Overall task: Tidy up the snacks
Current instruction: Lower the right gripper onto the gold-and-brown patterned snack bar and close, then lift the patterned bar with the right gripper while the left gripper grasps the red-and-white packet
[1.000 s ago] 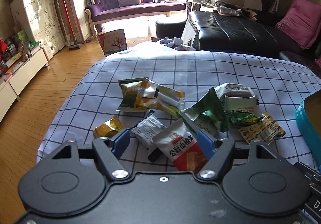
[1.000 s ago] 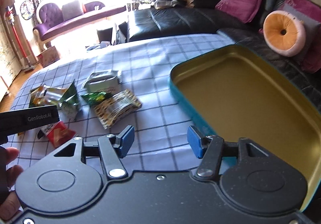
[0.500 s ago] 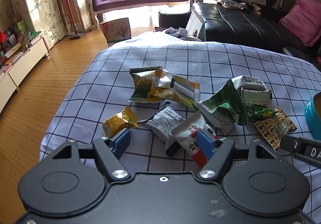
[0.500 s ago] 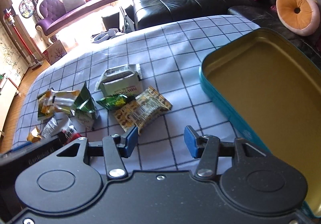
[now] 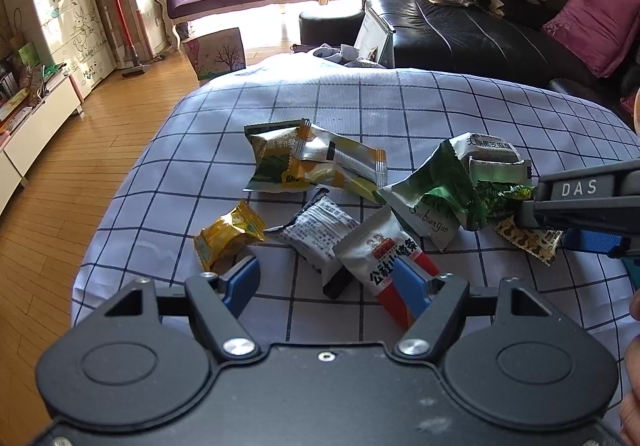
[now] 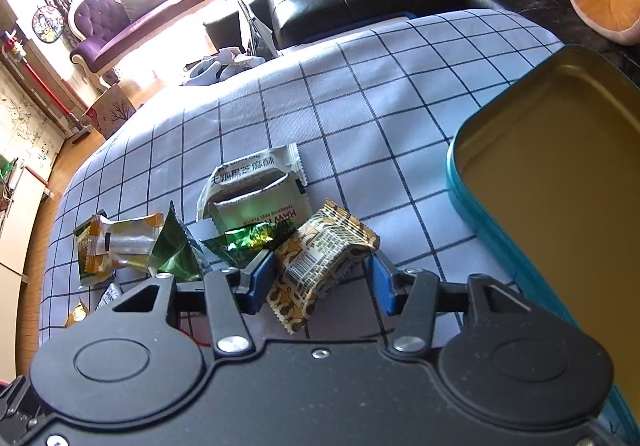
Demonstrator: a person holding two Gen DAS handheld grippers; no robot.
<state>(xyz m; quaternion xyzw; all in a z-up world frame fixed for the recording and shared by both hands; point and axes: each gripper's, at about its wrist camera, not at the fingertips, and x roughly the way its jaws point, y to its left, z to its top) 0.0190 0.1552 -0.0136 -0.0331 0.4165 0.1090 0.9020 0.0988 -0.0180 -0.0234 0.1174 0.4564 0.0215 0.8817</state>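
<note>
The left gripper [image 5: 326, 282] points steeply down at the near edge of the snack pile, and its blue pads [image 5: 240, 280] stand wide apart with nothing pressed between them. The red and white snack packet with black Chinese letters [image 5: 386, 258] lies with its lower end by the right pad, but I cannot tell if they touch. The small yellow foil packet [image 5: 228, 238] lies just beyond the left pad.

The right gripper [image 6: 318, 280] also tilts steeply down, at the right side of the pile. Its jaws have just been closing a little, but they are wide apart and press on nothing. The brown and cream patterned packet with a barcode [image 6: 324, 258] lies between the blue pads, close to the left one; the right one stands clear of it. In the left wrist view this gripper comes in from the right side, over the same patterned packet [image 5: 528, 242].

The snacks lie in a loose heap on the white cloth with dark blue grid lines [image 5: 400, 106]. Among them are a crumpled dark green foil packet [image 6: 244, 242], a pale green and white packet with Chinese letters [image 6: 256, 186], a silver packet with small print [image 5: 320, 230] and a green and orange packet [image 5: 316, 162]. The teal metal tin with a gold inside [image 6: 472, 202] sits open on the cloth to the right of the pile, well apart from the packets, with no snack seen in the visible part of it.
</note>
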